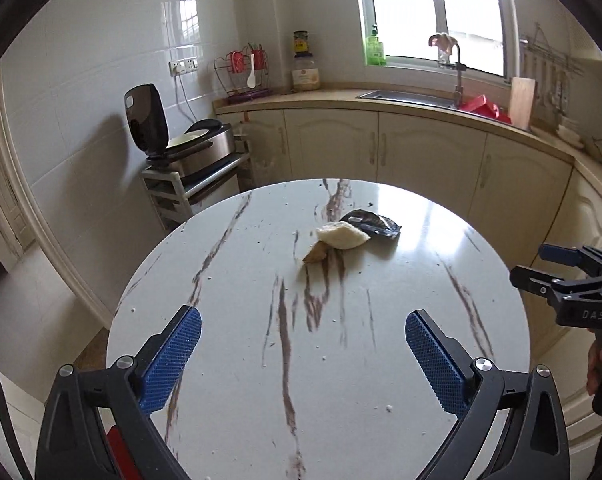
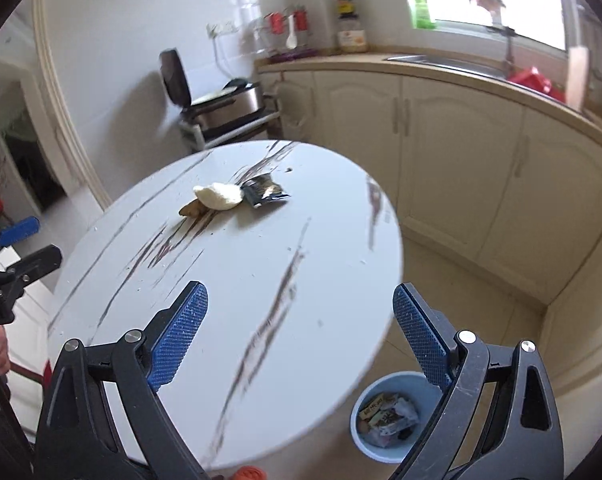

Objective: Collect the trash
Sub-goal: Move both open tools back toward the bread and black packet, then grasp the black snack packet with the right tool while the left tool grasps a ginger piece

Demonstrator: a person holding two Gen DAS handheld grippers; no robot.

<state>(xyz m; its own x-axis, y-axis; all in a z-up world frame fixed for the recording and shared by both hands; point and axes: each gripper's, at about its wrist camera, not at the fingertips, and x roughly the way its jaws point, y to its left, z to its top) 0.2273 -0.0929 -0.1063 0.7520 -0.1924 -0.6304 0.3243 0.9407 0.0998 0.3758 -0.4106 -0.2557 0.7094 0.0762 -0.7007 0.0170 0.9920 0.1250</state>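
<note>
Blue ribbed pads [image 1: 173, 360] of the left gripper [image 1: 303, 360] stand spread wide over the round marble-patterned table [image 1: 229, 420], holding nothing. The right gripper [image 2: 301, 336] is equally wide and empty. Remaining trash sits mid-table: a white crumpled wad [image 1: 342, 235], a dark wrapper [image 1: 375, 222] and a brown scrap [image 1: 316, 254], touching. Best to pinch one piece at a time, low, then carry it to the blue bin [image 2: 363, 444] beside the table.
</note>
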